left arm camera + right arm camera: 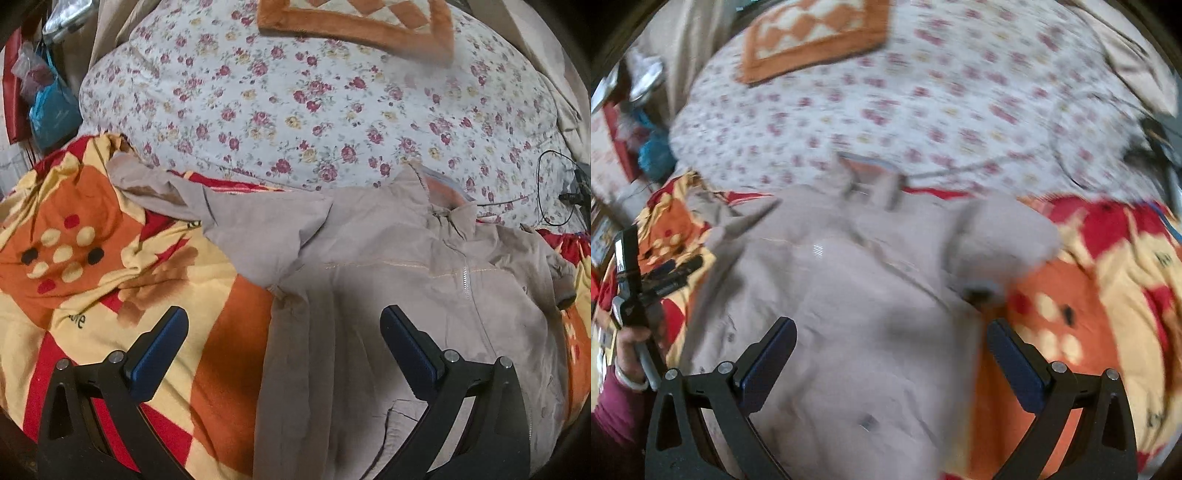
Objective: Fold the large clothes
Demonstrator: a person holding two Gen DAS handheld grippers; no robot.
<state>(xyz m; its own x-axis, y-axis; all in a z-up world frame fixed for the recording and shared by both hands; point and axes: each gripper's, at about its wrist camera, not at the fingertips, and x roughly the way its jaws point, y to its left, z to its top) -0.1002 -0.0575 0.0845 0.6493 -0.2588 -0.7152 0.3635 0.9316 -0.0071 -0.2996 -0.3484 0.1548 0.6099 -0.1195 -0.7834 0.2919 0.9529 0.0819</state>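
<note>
A beige zip-up jacket lies front-up on a bed, collar toward the far side; it also shows in the right wrist view, blurred. Its left sleeve stretches out to the left. Its right sleeve is bent back on itself, cuff near the jacket's side. My left gripper is open and empty above the jacket's left edge. My right gripper is open and empty above the jacket's right half. The left gripper's body shows at the left edge of the right wrist view, held in a hand.
The jacket lies on a red, orange and yellow blanket. Behind it is a floral quilt with an orange patterned cushion on top. A black cable lies at the right. Bags hang at the far left.
</note>
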